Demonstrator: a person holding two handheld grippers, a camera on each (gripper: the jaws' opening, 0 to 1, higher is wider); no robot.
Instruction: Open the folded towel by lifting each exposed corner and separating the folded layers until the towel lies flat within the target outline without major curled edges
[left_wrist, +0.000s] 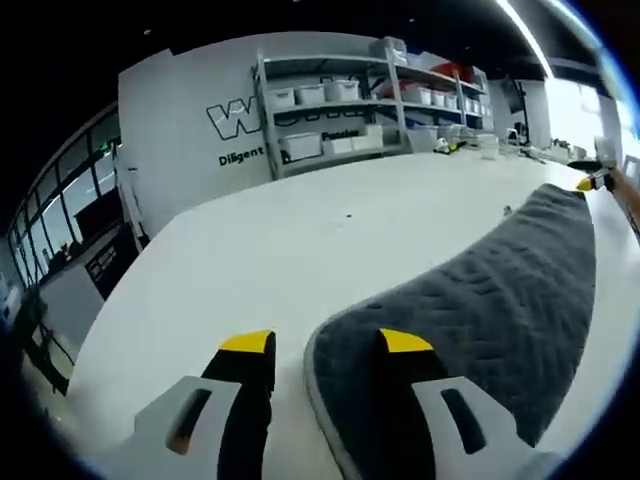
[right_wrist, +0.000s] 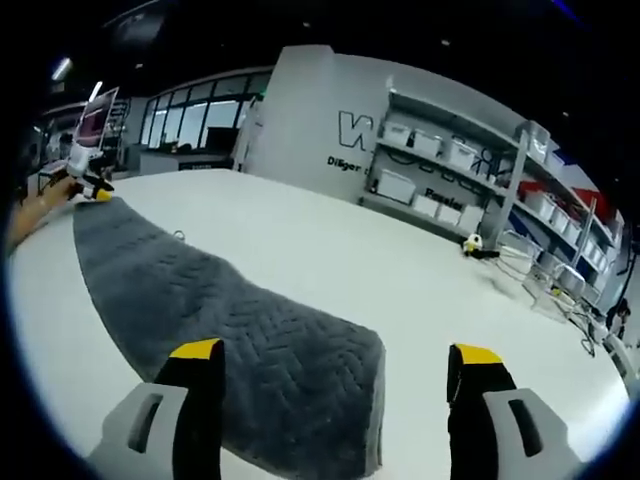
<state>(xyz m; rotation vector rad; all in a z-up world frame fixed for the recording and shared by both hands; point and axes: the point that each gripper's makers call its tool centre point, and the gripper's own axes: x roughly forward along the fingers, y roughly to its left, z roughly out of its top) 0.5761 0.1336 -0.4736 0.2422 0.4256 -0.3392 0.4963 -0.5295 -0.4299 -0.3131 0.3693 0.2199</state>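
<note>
Towel (left_wrist: 480, 300) on table (left_wrist: 300, 240) — both grippers, left (left_wrist: 325, 350) and right (right_wrist: 335, 355), released at its ends; shelves (left_wrist: 370, 100) beyond.

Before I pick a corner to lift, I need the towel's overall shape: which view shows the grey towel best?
The right gripper view: the grey towel runs as a long strip across the white table, both long edges visible. In the left gripper view the towel is closer, with the left gripper open astride its edge, one jaw overlapping the cloth.

Left hand-held gripper (left_wrist: 325, 350): black jaws, yellow tips, seemingly grey plastic base.
</note>
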